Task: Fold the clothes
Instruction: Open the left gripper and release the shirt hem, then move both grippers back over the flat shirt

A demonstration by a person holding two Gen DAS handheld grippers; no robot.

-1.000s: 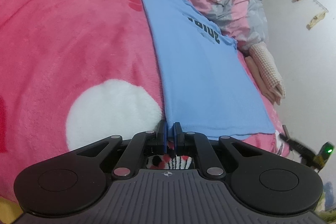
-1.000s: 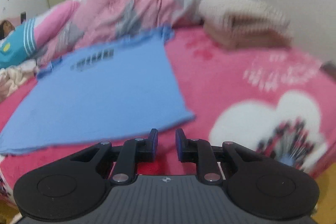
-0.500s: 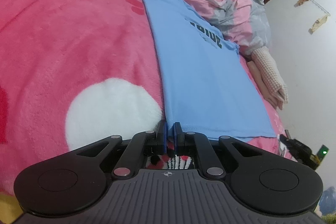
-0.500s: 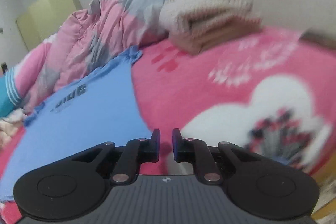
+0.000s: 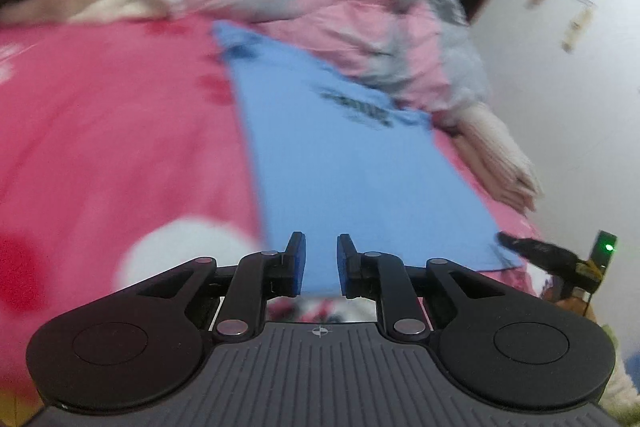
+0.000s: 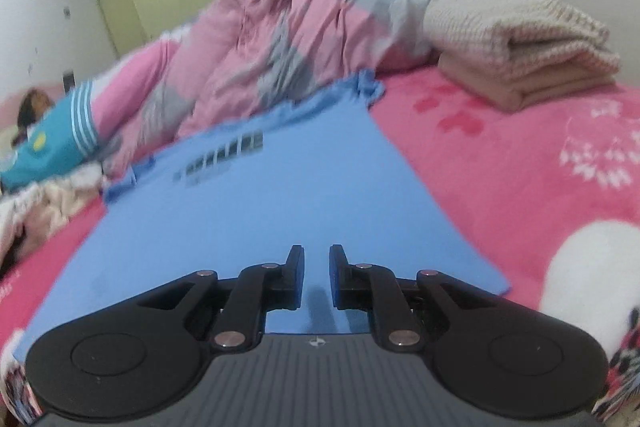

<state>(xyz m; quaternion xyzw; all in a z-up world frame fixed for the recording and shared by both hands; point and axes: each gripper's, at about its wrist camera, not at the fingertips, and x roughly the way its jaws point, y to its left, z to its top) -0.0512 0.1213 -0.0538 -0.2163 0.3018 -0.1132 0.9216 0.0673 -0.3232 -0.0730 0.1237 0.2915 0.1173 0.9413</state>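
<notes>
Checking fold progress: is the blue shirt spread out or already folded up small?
Partly folded: the blue shirt lies flat as a long, straight-edged strip on the pink blanket, not yet folded small.

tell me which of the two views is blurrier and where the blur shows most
Left wrist view is blurrier: the flat blue t-shirt, its dark print and the pink fleece blanket smear with motion, while the left hand-held gripper stays crisp. Right wrist view is sharper at the folded beige knit sweater; only the shirt's print and the far left edge are soft, and fisheye bending curves both.
</notes>
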